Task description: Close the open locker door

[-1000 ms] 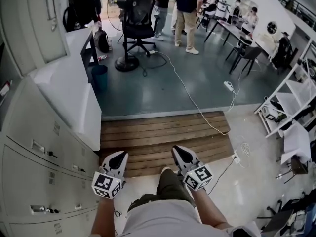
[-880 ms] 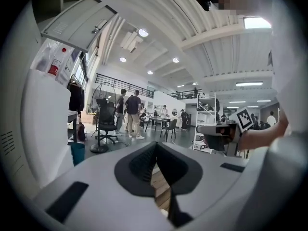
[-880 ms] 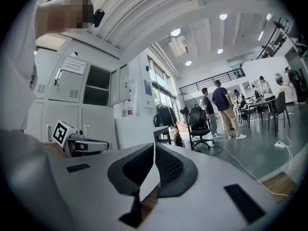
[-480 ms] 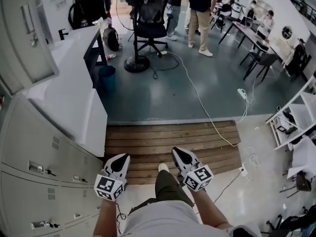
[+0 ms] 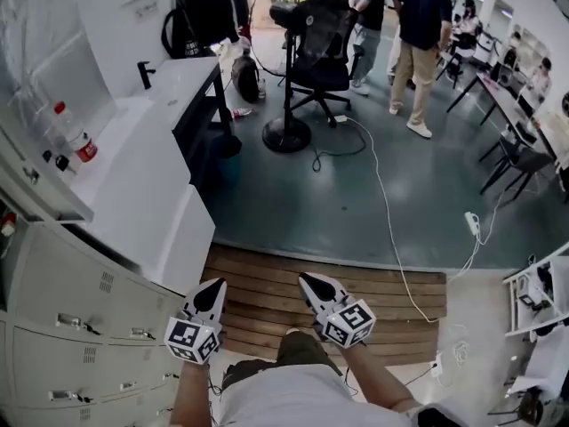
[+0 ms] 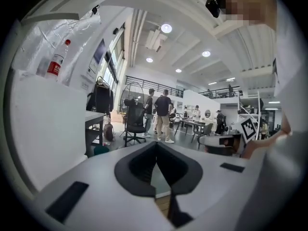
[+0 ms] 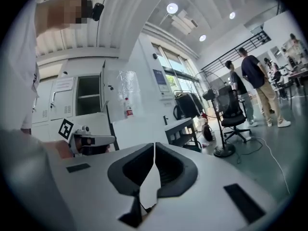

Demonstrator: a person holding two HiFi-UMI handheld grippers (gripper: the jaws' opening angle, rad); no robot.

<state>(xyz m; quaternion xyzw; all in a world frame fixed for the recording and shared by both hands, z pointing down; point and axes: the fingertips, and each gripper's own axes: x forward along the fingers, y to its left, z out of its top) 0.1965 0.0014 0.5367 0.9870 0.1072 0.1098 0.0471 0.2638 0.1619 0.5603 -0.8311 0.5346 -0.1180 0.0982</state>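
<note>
The open locker door (image 5: 52, 92) stands out from the grey locker bank (image 5: 62, 327) at the upper left of the head view. In the right gripper view the open locker (image 7: 88, 96) shows a dark compartment with its door (image 7: 103, 94) edge-on beside it. My left gripper (image 5: 213, 290) and right gripper (image 5: 313, 283) are held low before the body, over the wooden platform (image 5: 356, 292). Both are shut and hold nothing, as also seen for the left gripper (image 6: 156, 146) and the right gripper (image 7: 154, 146). Neither touches the lockers.
A bottle with a red label (image 5: 71, 134) stands on the white cabinet top (image 5: 133, 185) beyond the lockers. An office chair (image 5: 320, 47) and a floor fan (image 5: 286, 127) are ahead. A white cable (image 5: 391, 229) crosses the floor. Several people (image 5: 418, 34) stand further back.
The head view has swung left and forward, so the lockers, cabinet top and bottle fill more of the left side. Both grippers stay shut in front of the body.
</note>
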